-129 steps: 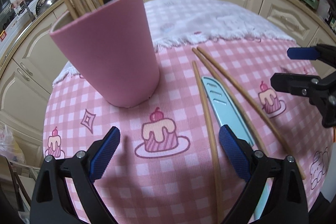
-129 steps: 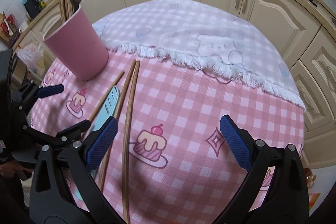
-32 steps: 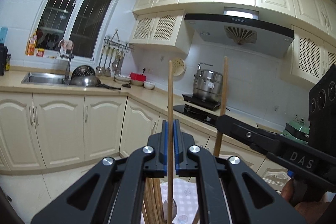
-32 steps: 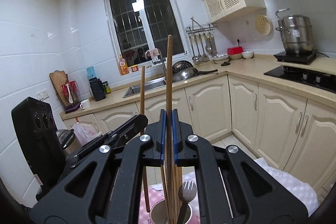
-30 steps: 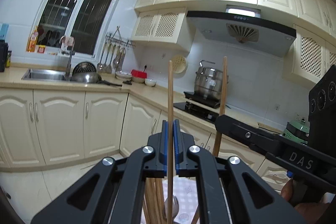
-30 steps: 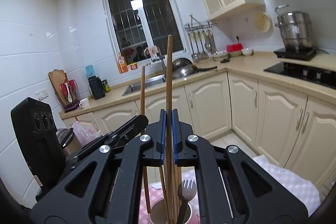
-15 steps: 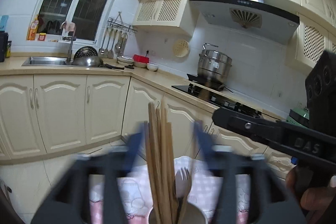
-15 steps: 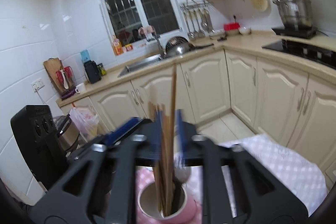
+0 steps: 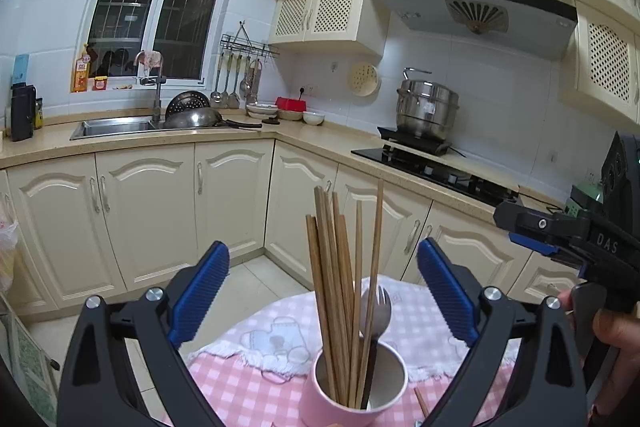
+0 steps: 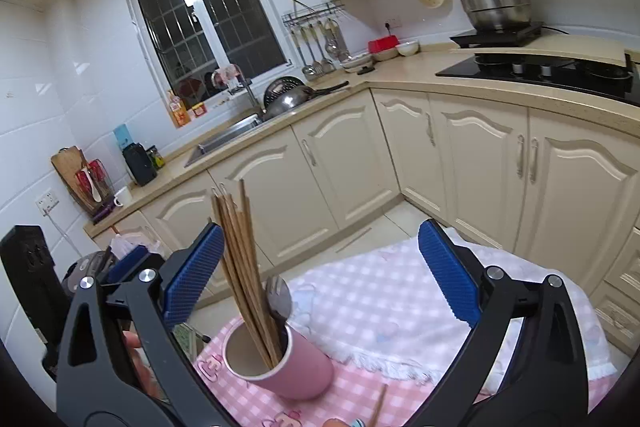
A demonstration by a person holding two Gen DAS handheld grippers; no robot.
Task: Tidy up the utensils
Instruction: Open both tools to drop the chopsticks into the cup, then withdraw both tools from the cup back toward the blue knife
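Left tongs (image 9: 322,301) spread wide, jaws just opened, nothing pressed between the blue pads. Right tongs (image 10: 320,277) likewise wide, jaws just opened, gripping nothing. Below and between the left tongs' pads: pink cup (image 9: 352,401) on the pink checked tabletop (image 9: 240,393), holding a bundle of wooden chopsticks (image 9: 334,291) standing upright and a metal fork (image 9: 376,311) with tines up. In the right wrist view, same pink cup (image 10: 288,367) low and toward the left pad, chopsticks (image 10: 240,259) leaning just beside that pad, apart from it. One more chopstick (image 10: 378,407) lying on the tabletop (image 10: 360,383) beneath the right tongs, near the cup. White fringed cloth (image 10: 392,311) beyond the cup.
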